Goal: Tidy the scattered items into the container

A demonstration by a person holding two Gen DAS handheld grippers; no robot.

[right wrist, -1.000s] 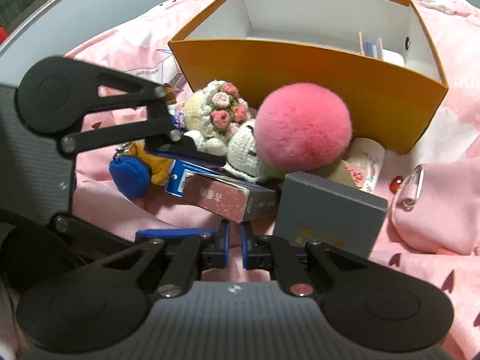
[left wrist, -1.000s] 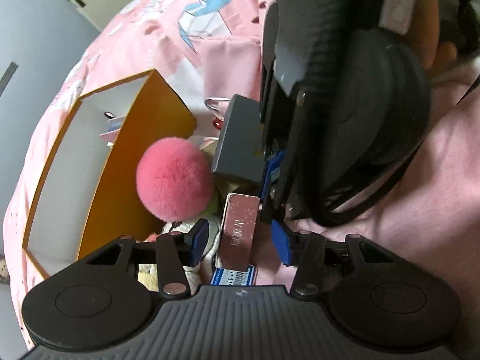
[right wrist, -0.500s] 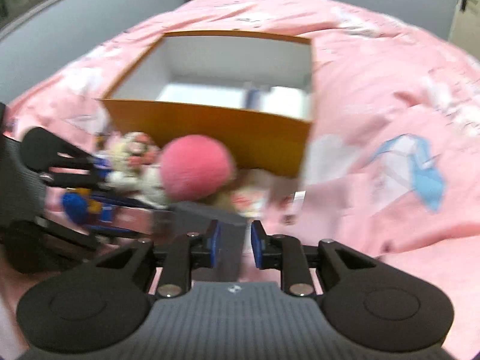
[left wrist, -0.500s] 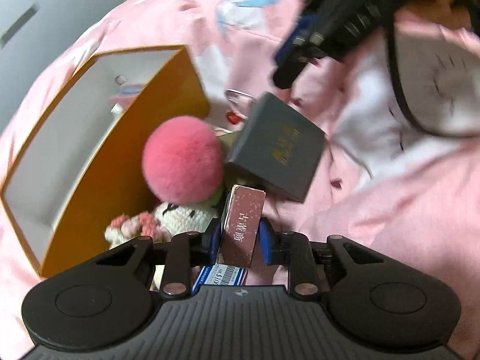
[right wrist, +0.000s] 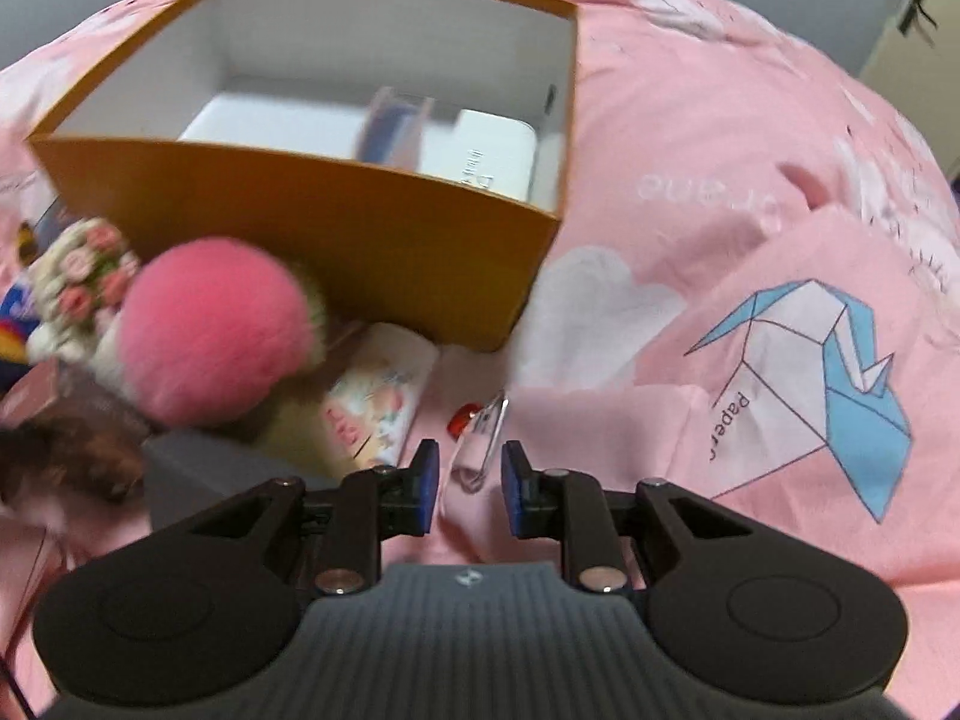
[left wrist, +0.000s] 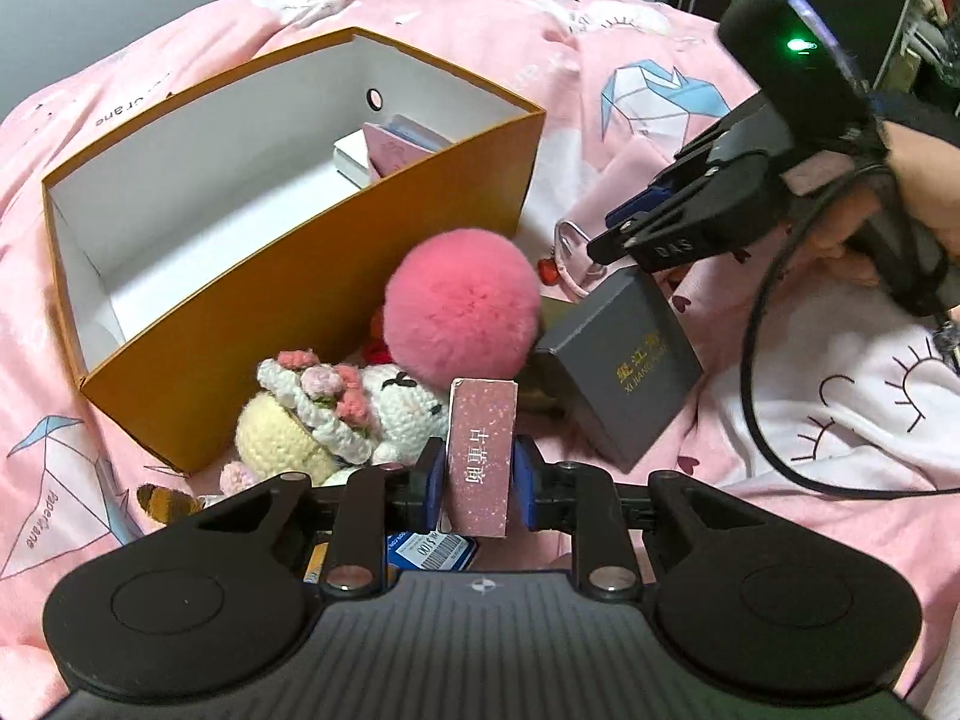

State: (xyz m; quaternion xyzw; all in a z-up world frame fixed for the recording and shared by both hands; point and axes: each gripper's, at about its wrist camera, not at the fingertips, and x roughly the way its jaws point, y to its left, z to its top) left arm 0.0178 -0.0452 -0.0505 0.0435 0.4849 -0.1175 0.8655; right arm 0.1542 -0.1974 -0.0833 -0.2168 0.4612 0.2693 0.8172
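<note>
On pink bed, beside orange box [left wrist: 336,276]: your left tool [left wrist: 478,476] is clenching pink carton [left wrist: 482,456], jaws having just been closing on it. Your right tool [right wrist: 463,483] is hanging parted, empty, just above metal clip [right wrist: 483,441]. Pink pompom [left wrist: 462,303], crochet dolls [left wrist: 336,414], grey box [left wrist: 624,372] are lying scattered outside box.

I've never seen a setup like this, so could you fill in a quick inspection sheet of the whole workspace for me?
Surface: pink bedspread.
Job's things: orange box holding a few small packs; pink pompom, crochet doll, grey box outside it.
Clutter: safety pin on the bedspread.
Grippers: left tool shut on pink carton; right tool open above the pin.
Cables: black cable by the right hand.
Surroundings: grey wall, doors.
</note>
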